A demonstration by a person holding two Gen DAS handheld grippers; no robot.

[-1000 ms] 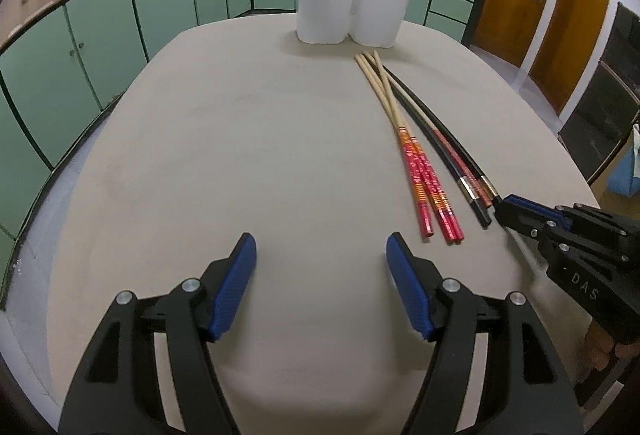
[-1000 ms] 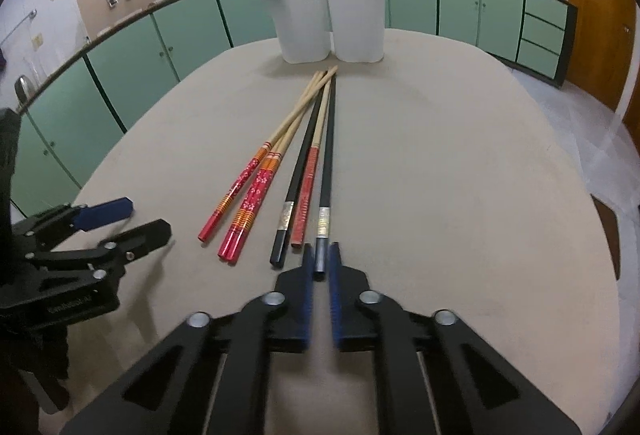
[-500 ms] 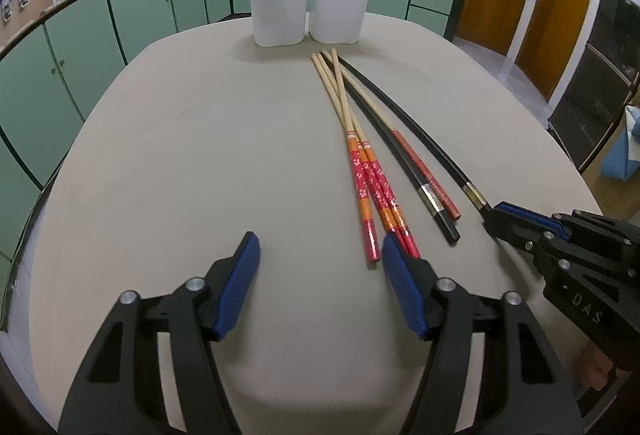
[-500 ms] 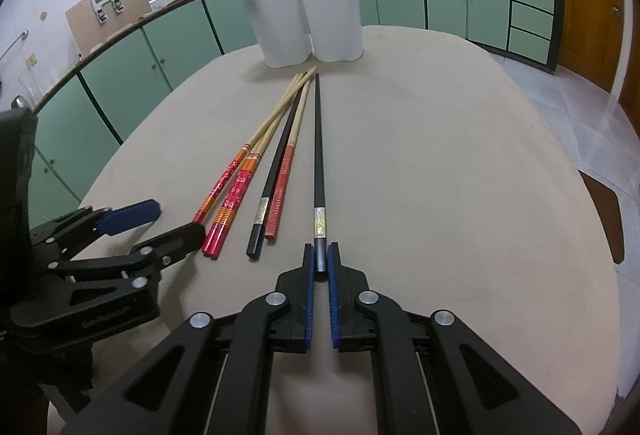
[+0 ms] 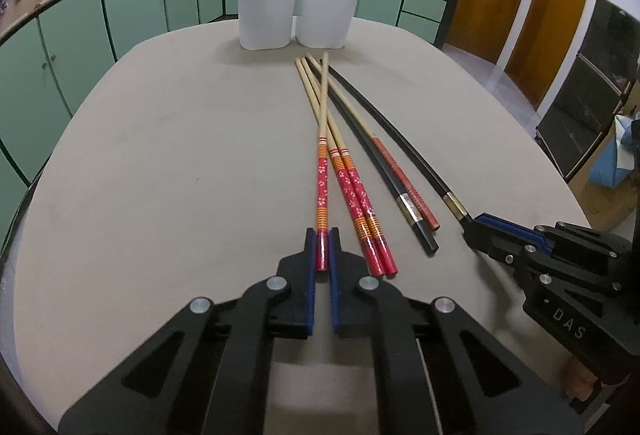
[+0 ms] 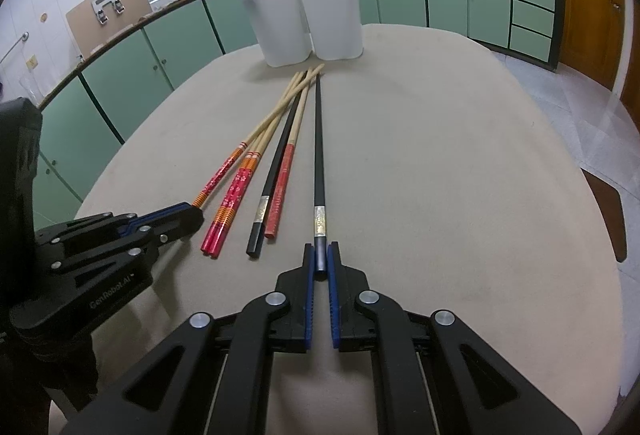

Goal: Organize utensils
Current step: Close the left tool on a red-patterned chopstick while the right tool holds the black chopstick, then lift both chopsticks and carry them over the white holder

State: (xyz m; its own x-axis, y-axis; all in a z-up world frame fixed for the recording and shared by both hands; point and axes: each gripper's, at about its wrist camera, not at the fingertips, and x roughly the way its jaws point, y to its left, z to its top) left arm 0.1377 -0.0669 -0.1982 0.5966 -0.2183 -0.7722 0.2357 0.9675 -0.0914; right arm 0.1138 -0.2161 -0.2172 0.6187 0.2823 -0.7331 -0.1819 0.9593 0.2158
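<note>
Both grippers are down at the near ends of the chopsticks now. The left gripper has its jaws clamped tight on the butt of one red chopstick, the leftmost of the bundle, which crosses over its two red neighbours further up. The right gripper has its jaws pinched hard on the tip of the outer black chopstick, which lies a little apart from the rest. Between them sit another black one and a plain-red one, side by side. The two white holders stand at the far end of the surface, each with a bamboo stick leaning in it already.

The risks, as I read them: both grips are right at the very end of a long thin stick, so on the lift the far end could droop or swing and the stick twist between the pads. The red one lies across its neighbours, so raising it may drag or scatter them. And a swinging tip coming in towards the holders could clip a rim, or knock a light holder over.
</note>
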